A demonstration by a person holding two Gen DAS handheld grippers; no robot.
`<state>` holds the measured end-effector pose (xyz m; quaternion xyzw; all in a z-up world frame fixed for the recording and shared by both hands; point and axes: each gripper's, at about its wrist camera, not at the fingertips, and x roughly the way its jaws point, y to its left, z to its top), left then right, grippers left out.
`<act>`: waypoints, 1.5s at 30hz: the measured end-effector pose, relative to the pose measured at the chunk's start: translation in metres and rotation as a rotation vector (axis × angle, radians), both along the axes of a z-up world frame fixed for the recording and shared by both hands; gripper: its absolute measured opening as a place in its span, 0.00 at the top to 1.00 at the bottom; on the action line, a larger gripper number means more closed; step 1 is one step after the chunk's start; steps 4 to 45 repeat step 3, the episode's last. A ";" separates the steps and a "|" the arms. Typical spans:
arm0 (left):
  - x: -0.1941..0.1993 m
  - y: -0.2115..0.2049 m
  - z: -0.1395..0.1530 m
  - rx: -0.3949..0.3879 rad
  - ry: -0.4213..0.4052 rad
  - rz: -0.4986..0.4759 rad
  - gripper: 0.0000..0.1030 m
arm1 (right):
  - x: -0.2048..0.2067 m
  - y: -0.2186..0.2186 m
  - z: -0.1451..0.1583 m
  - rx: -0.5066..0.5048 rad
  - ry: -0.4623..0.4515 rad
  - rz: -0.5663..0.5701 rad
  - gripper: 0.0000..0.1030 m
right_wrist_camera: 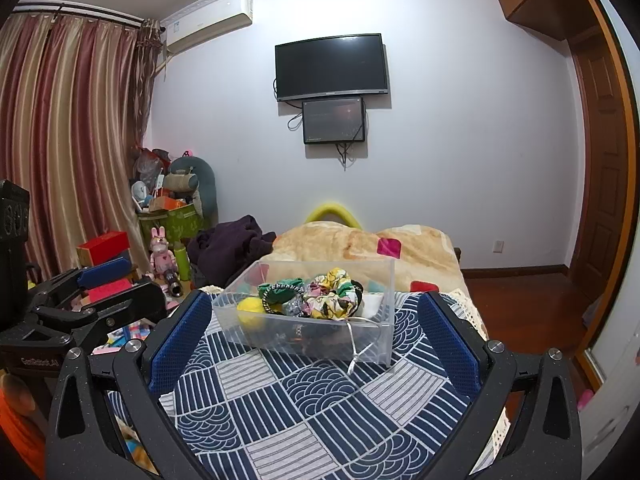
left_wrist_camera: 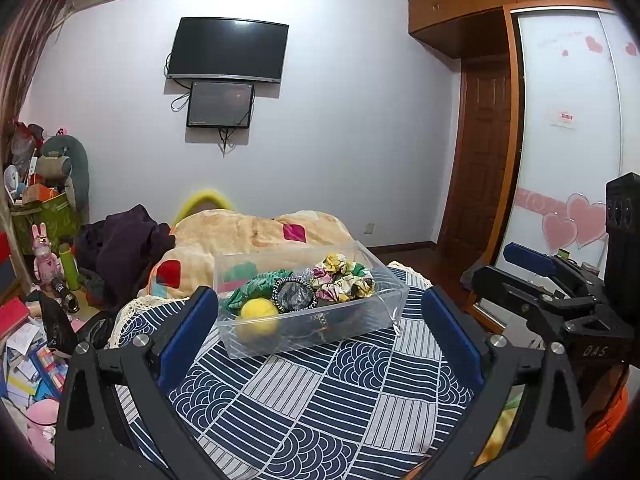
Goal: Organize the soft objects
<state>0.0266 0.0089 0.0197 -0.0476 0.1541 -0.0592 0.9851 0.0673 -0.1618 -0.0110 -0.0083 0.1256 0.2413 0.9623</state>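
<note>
A clear plastic box point(left_wrist_camera: 360, 322) point(right_wrist_camera: 376, 340) stands on the blue-and-white patterned cloth point(left_wrist_camera: 320, 400) point(right_wrist_camera: 312, 400) of the bed. Inside lie a yellow ball point(left_wrist_camera: 259, 311) point(right_wrist_camera: 249, 306), a green scrunchie point(left_wrist_camera: 260, 284) point(right_wrist_camera: 288, 285), a black-and-silver scrunchie point(left_wrist_camera: 294, 295) point(right_wrist_camera: 290, 304) and floral scrunchies point(left_wrist_camera: 342, 278) point(right_wrist_camera: 332, 294). My left gripper point(left_wrist_camera: 320, 324) is open and empty, just short of the box. My right gripper point(right_wrist_camera: 316, 320) is open and empty, also just short of it. Each gripper shows at the edge of the other's view.
A peach blanket point(left_wrist_camera: 256, 236) point(right_wrist_camera: 352, 244) and dark clothes point(left_wrist_camera: 120, 248) point(right_wrist_camera: 232, 244) lie behind the box. Toys, books and boxes point(left_wrist_camera: 36, 280) point(right_wrist_camera: 120, 256) crowd the left side. A wardrobe point(left_wrist_camera: 568, 120) and wooden floor point(right_wrist_camera: 528, 300) are on the right.
</note>
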 end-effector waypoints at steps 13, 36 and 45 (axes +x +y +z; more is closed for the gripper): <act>0.002 -0.001 -0.001 0.000 0.006 -0.002 0.00 | 0.000 0.000 0.000 0.000 0.002 0.000 0.00; 0.002 -0.001 -0.001 0.000 0.006 -0.002 0.00 | 0.000 0.000 0.000 0.000 0.002 0.000 0.00; 0.002 -0.001 -0.001 0.000 0.006 -0.002 0.00 | 0.000 0.000 0.000 0.000 0.002 0.000 0.00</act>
